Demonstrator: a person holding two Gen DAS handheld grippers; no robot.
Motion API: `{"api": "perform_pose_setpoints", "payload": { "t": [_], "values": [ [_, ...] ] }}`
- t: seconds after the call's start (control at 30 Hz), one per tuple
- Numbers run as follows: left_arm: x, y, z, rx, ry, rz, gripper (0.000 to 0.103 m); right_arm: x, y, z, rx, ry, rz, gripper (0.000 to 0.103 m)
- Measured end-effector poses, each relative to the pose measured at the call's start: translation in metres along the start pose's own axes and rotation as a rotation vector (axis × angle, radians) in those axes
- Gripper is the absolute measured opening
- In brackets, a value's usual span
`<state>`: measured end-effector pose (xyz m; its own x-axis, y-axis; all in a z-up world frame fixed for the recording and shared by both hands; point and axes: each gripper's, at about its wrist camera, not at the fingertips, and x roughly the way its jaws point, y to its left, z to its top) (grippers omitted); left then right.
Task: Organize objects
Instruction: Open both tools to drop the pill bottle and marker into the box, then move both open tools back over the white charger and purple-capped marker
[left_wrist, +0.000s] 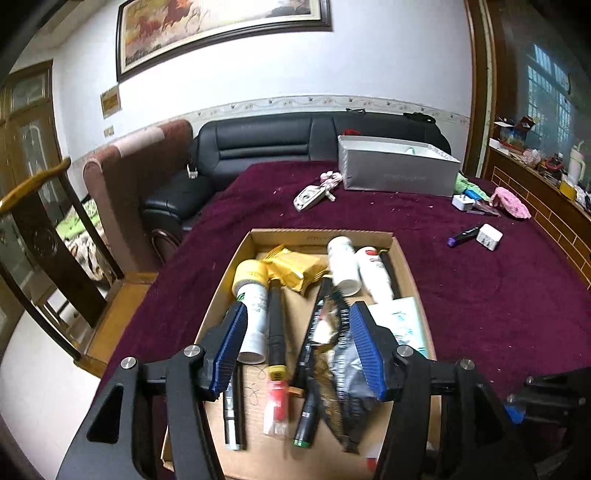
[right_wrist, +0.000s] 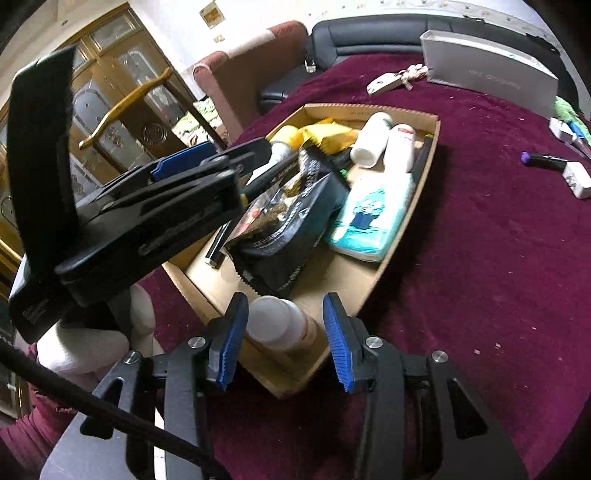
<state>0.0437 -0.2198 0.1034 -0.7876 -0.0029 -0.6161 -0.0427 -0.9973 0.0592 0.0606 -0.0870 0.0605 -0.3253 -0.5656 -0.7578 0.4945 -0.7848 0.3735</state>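
Filling step under way: cardboard tray (left_wrist: 397, 251) on maroon tabletop (left_wrist: 498, 295) already packed. Left hand-held gripper (left_wrist: 297, 325) open above black snack bag (right_wrist: 291, 221), nothing clamped. Right hand-held gripper (right_wrist: 284, 328) straddles white-capped bottle (right_wrist: 280, 325) at tray's near corner, pads apart, not gripping. Next: fetch purple-capped pen (left_wrist: 463, 236) lying outside.

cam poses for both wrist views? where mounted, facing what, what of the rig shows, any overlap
Left wrist: on the left gripper, angled down over the shallow brown cardboard tray towards the black leather sofa; its two blue-padded fingers show, open.
Right wrist: on the right gripper, angled down at the tray's near corner; its open fingers flank a white-capped bottle; left gripper and a white-gloved hand show.
Shared: tray, black snack pouch, grey box.
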Motion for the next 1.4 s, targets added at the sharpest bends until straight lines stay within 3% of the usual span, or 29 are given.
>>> {"api": "perform_pose_setpoints", "payload": {
  "t": [0.27,0.37,0.6,0.7,0.77,0.93,1.07,1.3,1.4],
  "values": [
    [-0.023,-0.044,0.009,0.093,-0.029,0.006,0.057,-0.047,-0.039,-0.006,0.074,-0.09,-0.025,0.045],
    [-0.031,-0.063,0.013,0.126,-0.035,-0.008,0.057,-0.077,-0.063,-0.005,0.103,-0.141,-0.077,0.045],
    [-0.05,-0.101,0.043,0.126,-0.03,-0.152,0.057,-0.193,-0.117,0.025,0.137,-0.323,-0.249,0.046],
    [-0.062,-0.119,0.073,0.139,-0.06,-0.207,0.057,-0.251,-0.132,0.047,0.149,-0.4,-0.323,0.061],
    [-0.066,-0.132,0.099,0.141,-0.068,-0.263,0.057,-0.283,-0.138,0.063,0.146,-0.434,-0.381,0.062],
    [-0.037,-0.163,0.149,0.122,-0.012,-0.327,0.062,-0.323,-0.156,0.099,0.136,-0.454,-0.509,0.077],
    [0.001,-0.175,0.158,0.077,0.044,-0.35,0.062,-0.3,-0.188,0.109,0.174,-0.393,-0.502,0.081],
    [0.098,-0.18,0.121,-0.036,0.29,-0.383,0.062,-0.18,-0.279,0.097,0.389,-0.233,-0.356,0.081],
    [0.116,-0.177,0.109,-0.052,0.335,-0.384,0.062,-0.148,-0.307,0.095,0.462,-0.201,-0.348,0.08]
  ]
}}
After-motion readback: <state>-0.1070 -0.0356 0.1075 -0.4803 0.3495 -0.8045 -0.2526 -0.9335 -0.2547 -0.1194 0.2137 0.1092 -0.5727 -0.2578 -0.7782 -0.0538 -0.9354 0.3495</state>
